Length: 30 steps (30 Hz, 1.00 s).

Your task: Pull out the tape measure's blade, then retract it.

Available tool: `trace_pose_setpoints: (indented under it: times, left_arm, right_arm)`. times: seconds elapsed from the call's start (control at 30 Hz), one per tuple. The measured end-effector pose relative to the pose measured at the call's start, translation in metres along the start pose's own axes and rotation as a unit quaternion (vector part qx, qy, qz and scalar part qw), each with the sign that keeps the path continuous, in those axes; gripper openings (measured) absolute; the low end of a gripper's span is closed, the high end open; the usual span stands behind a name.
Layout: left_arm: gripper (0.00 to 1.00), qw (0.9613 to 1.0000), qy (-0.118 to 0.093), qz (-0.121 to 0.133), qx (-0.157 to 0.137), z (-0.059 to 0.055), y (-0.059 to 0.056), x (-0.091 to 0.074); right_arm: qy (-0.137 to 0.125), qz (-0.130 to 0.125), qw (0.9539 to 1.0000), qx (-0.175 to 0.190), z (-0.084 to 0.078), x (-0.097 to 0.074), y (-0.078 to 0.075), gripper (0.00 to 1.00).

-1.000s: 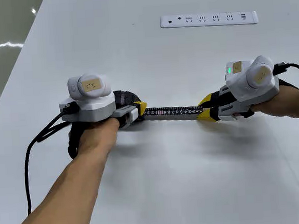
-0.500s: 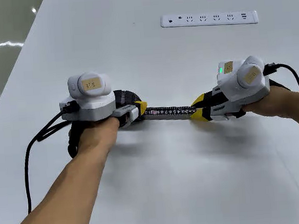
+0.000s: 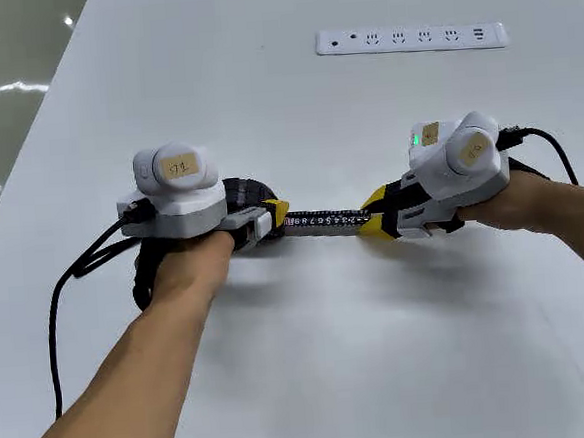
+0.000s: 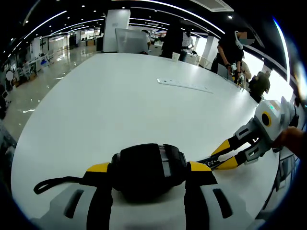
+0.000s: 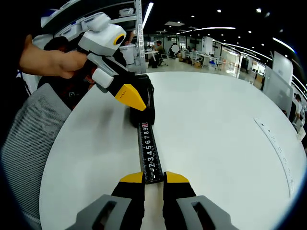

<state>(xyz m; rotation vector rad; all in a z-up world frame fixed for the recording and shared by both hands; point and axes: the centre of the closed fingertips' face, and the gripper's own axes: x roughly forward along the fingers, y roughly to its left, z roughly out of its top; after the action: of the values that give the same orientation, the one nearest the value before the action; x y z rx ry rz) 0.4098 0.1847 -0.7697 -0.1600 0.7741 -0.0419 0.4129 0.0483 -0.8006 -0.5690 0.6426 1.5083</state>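
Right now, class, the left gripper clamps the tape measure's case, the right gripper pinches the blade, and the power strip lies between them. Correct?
No: the power strip lies beyond both grippers, farther back, as the head view shows. The left gripper does clamp the case and the right gripper the blade.

Unit A, left gripper (image 3: 270,219): white moulded housing, black jaws capped with yellow wedge tips, and grey jaw bases with slotted openings. A black handle (image 3: 146,274) sits beneath the housing. The left cable (image 3: 62,295), black and in two strands, leaves the rear of the housing.

Unit B, right gripper (image 3: 373,213): matching white housing, black jaws and yellow tips. A green indicator light (image 3: 416,138) sits on top behind the jaws, with a small tan label (image 3: 430,132) beside it. The right cable (image 3: 560,156), black, exits at the rear.
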Motion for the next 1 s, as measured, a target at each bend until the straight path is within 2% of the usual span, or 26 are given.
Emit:
trace_pose_setpoints:
  times: [1.0]
  left_arm:
    - [0.55, 1.0, 0.002, -0.003, -0.003, 0.0, 0.0, 0.0]
  right_arm:
    - [-0.007, 0.009, 0.9999, -0.006, 0.021, 0.022, 0.004, 0.1]
